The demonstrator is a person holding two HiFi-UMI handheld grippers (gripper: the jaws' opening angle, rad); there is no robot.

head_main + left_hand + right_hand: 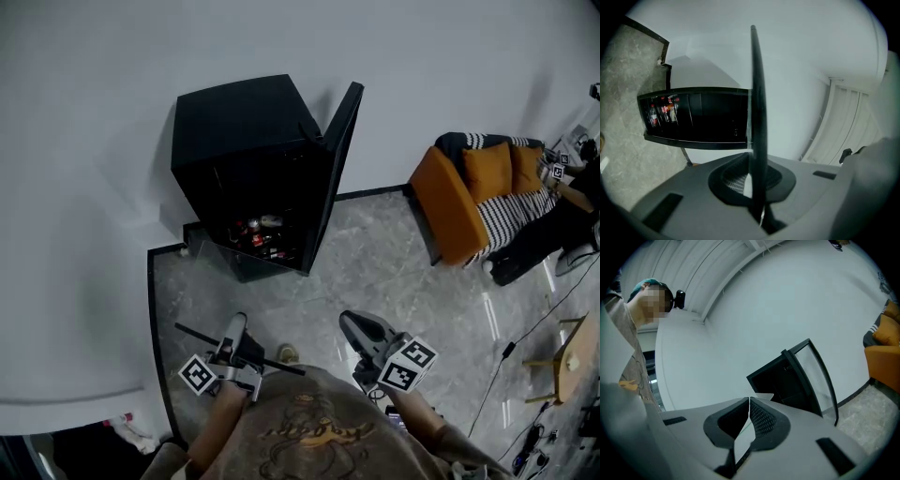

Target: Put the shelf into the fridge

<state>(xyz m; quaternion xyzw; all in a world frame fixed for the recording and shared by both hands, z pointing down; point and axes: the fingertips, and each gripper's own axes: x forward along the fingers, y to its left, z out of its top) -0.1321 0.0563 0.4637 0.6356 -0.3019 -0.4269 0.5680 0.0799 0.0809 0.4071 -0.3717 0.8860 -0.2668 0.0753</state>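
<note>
In the head view the black mini fridge (246,155) stands against the white wall with its door (337,159) swung open to the right. Bottles and cans (260,236) sit low inside it. My left gripper (234,330) is shut on the shelf (281,365), a thin dark panel seen edge-on as a line across the jaws. In the left gripper view the shelf (755,108) rises as a narrow dark strip from my left gripper (754,180), with the fridge (698,117) beyond. My right gripper (352,324) is shut and empty; in its own view my right gripper (749,402) points at the fridge (785,380).
An orange sofa (455,202) with striped cushions stands at the right, where a person (548,230) sits. A small wooden stool (567,356) and cables (511,352) lie at the lower right. A black skirting edge (155,328) borders the marble floor on the left.
</note>
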